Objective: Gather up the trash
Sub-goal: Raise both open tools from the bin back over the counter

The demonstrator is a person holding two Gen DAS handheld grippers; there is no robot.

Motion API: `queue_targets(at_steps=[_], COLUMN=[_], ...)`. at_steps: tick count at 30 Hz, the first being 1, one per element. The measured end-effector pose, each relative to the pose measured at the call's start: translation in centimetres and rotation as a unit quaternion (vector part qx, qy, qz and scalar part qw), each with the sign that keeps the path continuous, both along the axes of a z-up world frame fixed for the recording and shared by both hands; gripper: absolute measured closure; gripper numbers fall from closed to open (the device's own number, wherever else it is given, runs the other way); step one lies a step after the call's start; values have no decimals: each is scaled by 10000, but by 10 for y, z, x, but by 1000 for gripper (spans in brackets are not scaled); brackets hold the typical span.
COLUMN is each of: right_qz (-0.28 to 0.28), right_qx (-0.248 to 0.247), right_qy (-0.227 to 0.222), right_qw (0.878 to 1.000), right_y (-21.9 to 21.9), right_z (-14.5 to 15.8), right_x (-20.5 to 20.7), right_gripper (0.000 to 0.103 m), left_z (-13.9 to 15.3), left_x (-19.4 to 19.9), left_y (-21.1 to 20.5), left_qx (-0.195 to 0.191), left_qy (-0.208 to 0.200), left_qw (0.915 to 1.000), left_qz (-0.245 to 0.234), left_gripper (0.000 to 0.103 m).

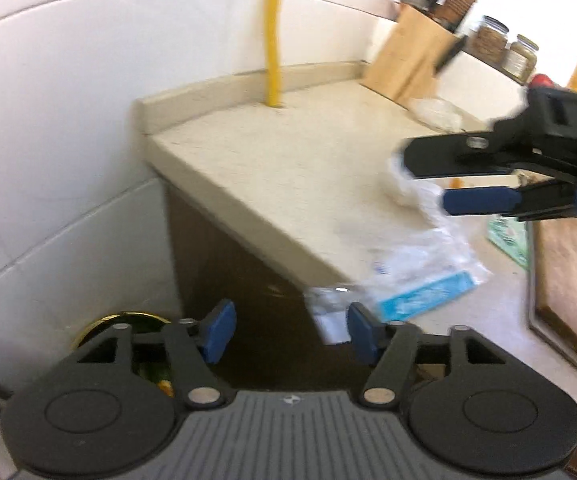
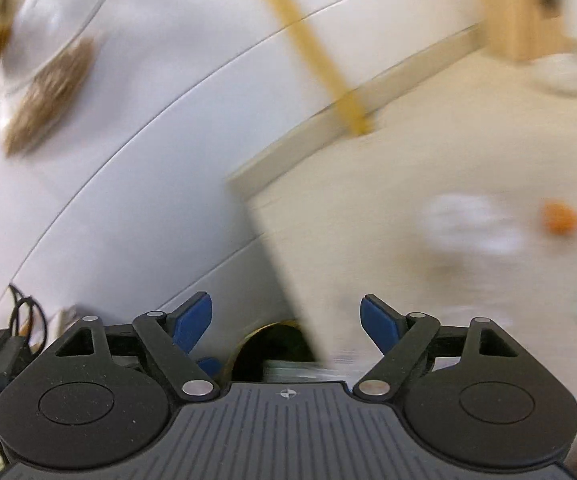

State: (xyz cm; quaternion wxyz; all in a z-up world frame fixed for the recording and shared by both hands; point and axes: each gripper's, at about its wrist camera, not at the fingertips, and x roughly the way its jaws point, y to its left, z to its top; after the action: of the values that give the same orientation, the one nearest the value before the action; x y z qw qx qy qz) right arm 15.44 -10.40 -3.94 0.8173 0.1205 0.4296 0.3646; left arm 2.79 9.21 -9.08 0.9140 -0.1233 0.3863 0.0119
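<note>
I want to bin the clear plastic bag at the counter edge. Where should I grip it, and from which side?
Probably grip the bag at its overhanging corner, near the blue strip. Come from the front of the counter, where the open left gripper already is. That part hangs free past the edge, so fingers can close around it.

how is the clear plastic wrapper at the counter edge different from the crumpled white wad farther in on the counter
The clear plastic wrapper is see-through with a blue strip; the crumpled white wad is opaque white. The wrapper lies long and spread out, overhanging the counter edge; the wad is bunched up, fully on the counter. Both lie loose, in neither gripper.
</note>
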Motion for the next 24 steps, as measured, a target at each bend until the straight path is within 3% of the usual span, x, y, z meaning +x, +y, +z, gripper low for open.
queue_targets(at_steps=[4, 10, 15, 24], right_qz=[-464, -543, -496, -854], right_qx=[34, 124, 132, 80], right_qy=[125, 348, 408, 552], right_qw=[9988, 9978, 9978, 9948], right_y=[-51, -82, -88, -93], right_z=[-8, -32, -46, -56], right_x=[4, 3, 5, 12], right_gripper=[17, 17, 17, 16], left_z=[-5, -14, -23, -28], left_x=[4, 8, 16, 32], left_y=[-3, 8, 9, 10], left_qx=[-428, -1237, -1450, -1739], left_qy=[45, -46, 5, 74], left_qw=[9990, 9913, 9881, 9847], left_qz=[108, 444, 513, 85], left_gripper=[40, 40, 41, 44])
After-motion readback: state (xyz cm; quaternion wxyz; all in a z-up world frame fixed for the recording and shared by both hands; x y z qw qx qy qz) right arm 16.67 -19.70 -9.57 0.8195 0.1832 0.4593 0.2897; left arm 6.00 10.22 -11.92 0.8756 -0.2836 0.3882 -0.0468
